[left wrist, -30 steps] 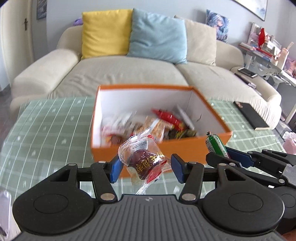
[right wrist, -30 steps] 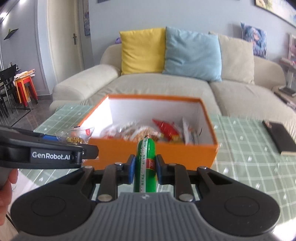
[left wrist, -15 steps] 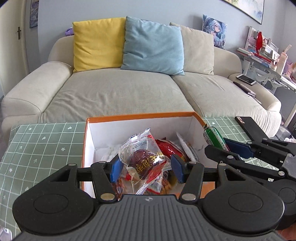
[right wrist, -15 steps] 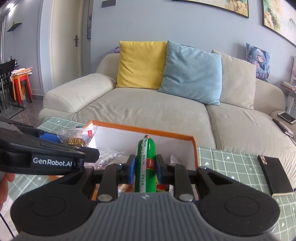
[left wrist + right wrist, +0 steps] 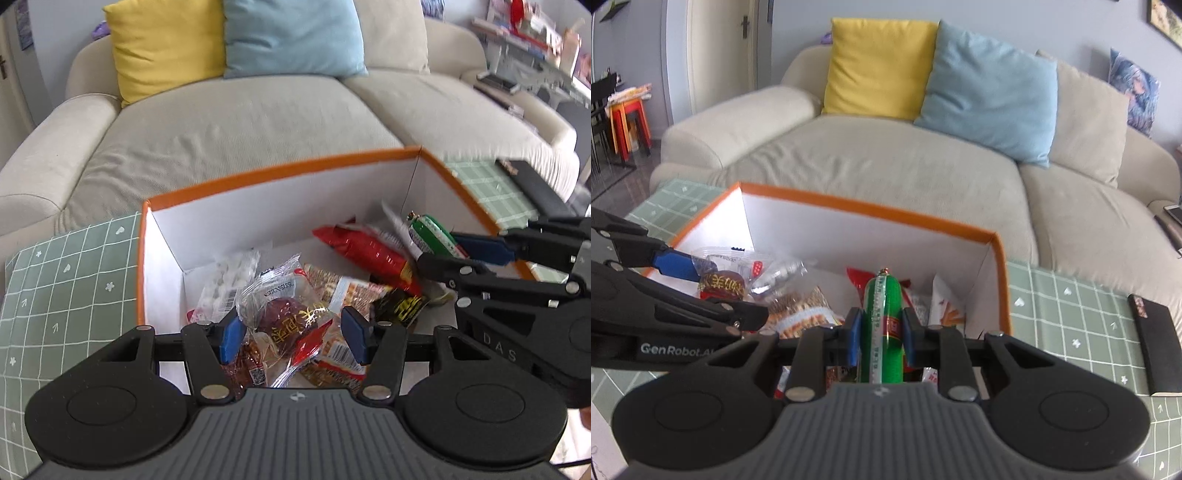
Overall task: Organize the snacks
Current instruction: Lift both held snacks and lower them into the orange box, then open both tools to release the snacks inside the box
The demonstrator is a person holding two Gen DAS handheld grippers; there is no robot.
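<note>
An orange box (image 5: 280, 174) with white inner walls sits on the green checked table and holds several snack packets. My left gripper (image 5: 291, 334) is shut on a clear-wrapped brown snack packet (image 5: 286, 317) and holds it over the box's near left part. My right gripper (image 5: 880, 334) is shut on a green sausage stick (image 5: 881, 325) and holds it over the box's right part (image 5: 999, 266). The sausage also shows in the left wrist view (image 5: 430, 234); the brown packet also shows in the right wrist view (image 5: 724, 282).
A beige sofa (image 5: 886, 162) with yellow and blue cushions stands behind the table. A black flat object (image 5: 1154, 341) lies on the green tablecloth (image 5: 55, 288) right of the box. A red packet (image 5: 364, 251) lies inside the box.
Both grippers moved forward and tilted down over the box, each still holding its snack. The view now looks into the box from above.
</note>
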